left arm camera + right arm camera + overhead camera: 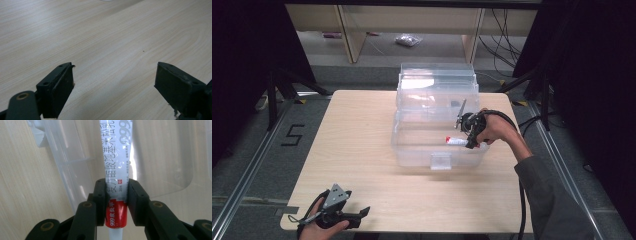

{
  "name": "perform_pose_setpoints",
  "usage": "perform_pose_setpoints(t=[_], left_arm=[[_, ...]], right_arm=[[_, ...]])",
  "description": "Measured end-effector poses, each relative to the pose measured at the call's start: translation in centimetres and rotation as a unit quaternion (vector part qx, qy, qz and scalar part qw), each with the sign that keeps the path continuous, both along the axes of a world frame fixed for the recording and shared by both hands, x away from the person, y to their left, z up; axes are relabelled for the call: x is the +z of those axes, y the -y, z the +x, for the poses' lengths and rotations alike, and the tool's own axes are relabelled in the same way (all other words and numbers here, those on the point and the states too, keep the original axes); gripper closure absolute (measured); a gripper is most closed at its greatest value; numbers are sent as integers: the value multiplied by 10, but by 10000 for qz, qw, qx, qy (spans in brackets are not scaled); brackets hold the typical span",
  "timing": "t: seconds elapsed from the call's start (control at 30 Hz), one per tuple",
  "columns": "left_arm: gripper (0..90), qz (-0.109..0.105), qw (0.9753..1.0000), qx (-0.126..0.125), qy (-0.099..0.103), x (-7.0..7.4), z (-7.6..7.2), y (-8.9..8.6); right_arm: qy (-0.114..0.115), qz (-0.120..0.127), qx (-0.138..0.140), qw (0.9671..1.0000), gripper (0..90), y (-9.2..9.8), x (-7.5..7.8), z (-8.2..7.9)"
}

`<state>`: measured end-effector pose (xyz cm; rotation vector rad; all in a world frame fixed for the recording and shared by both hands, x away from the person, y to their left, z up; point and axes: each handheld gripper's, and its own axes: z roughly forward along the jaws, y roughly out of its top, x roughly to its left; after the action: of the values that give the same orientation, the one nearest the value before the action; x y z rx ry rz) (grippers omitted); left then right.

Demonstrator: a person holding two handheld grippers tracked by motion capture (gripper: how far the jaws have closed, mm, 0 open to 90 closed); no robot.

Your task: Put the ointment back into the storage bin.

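Right gripper (116, 192) clamped on ointment tube (116, 157) inside clear storage box (412, 150); left gripper (115, 85), table's (362, 130) 7 o'clock, jaws apart.

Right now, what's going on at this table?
A person's right gripper is shut on a white ointment tube with a red band, holding it over the inside of an open clear plastic storage box on the light wooden table. The left gripper rests open near the table's front left corner, holding nothing.
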<state>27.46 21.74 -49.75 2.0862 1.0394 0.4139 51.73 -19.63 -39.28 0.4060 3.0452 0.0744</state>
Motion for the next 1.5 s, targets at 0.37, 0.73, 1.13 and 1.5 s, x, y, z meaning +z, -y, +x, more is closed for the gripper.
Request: perform_pose_setpoints(t=[0.37,0.73,1.13,1.5], left_arm=[[150,-103,9999,56,-10,0,-1,2],[150,-108,9999,68,0,-1,0,2],[150,-81,10000,41,-6,0,-1,2],[150,-107,9999,54,-4,0,0,2]], right_arm=[[-83,-44,61,9999,709,1,-4,2],[-212,90,-209,9995,620,5,-5,2],[175,657,-536,9962,581,14,21,-6],[201,780,-581,9951,549,15,26,-8]])
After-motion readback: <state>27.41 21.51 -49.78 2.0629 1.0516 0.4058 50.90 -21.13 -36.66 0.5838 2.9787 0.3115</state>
